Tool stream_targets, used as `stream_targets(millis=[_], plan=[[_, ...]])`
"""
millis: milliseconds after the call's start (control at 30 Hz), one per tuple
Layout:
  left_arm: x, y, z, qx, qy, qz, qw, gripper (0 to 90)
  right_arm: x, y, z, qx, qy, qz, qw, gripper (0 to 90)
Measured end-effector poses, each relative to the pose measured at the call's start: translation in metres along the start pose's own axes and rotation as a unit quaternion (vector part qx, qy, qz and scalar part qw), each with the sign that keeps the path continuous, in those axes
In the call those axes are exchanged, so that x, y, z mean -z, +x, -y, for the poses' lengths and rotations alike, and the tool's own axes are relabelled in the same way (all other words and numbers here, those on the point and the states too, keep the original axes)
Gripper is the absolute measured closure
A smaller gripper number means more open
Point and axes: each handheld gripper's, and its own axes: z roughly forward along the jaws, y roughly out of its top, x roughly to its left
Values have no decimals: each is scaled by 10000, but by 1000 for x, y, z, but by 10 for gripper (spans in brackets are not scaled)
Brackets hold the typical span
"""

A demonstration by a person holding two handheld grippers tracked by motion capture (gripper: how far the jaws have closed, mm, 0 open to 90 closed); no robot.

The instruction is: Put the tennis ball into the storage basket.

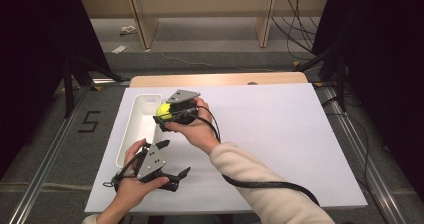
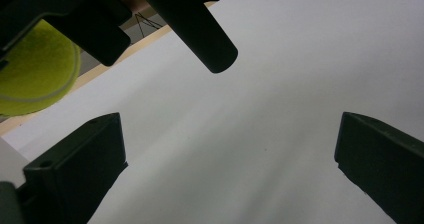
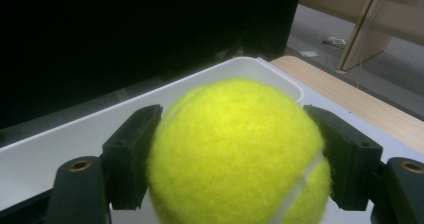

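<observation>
A yellow tennis ball (image 1: 163,111) (image 3: 237,156) sits between the jaws of my right gripper (image 1: 165,115) (image 3: 235,161), which is shut on it and held above the right rim of the long white tray (image 1: 131,129) (image 3: 65,144). The ball (image 2: 35,76) also shows at the upper left of the left gripper view. My left gripper (image 1: 175,160) (image 2: 227,164) rests low on the white sheet near the front edge, jaws open, nothing between them.
The white sheet (image 1: 280,134) covers most of the wooden table (image 1: 220,79). The tray lies along the sheet's left side. A black cable (image 1: 260,184) trails from the right gripper over the sleeve. Dark stands flank the table.
</observation>
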Motion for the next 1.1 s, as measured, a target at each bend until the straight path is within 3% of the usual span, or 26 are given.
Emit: stream_targets(millis=[1100], plan=[[1,0,0,-28,16,-9,10000,0,-12,4,-10,46,62,-109,9999,273]])
